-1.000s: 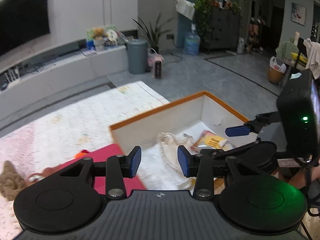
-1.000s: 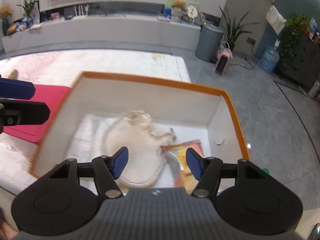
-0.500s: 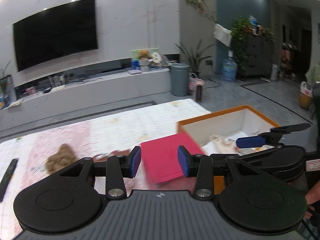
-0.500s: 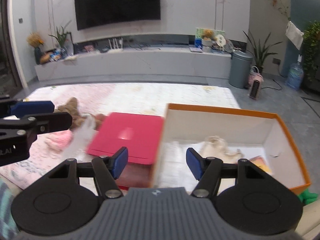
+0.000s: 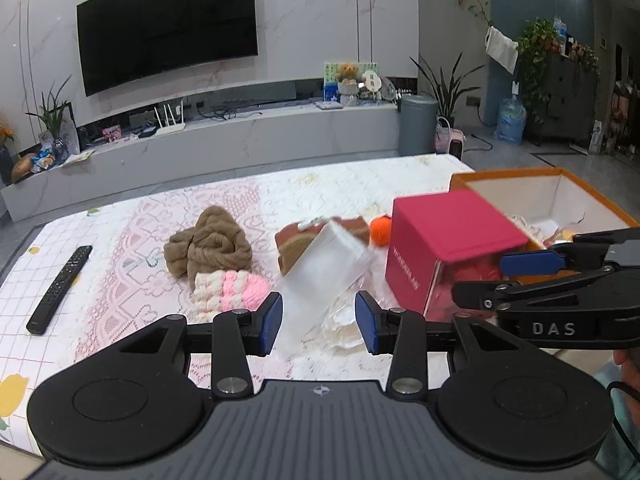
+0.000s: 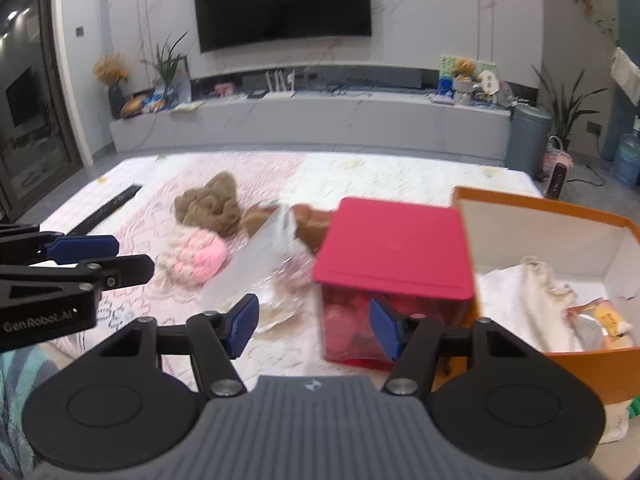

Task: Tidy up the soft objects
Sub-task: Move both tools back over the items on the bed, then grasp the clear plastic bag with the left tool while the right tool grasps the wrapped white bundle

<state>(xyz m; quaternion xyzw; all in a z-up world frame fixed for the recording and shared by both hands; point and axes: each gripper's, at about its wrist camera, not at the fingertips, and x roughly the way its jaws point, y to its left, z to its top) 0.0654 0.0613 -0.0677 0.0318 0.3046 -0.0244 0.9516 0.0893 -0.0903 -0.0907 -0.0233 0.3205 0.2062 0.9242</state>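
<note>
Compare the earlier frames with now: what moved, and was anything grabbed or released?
Both grippers swung left, from over the orange box toward the bed's soft items. Left gripper and right gripper hold nothing; the right's jaws are closing. The brown scarf, pink knit and red box stayed put.

Soft, even indoor light with ceiling spots glaring at the top corners of my left view, fisheye bending walls at the edges, and motion blur smearing the pink box (image 6: pixel 390 248) and clear bag (image 6: pixel 256 268).
</note>
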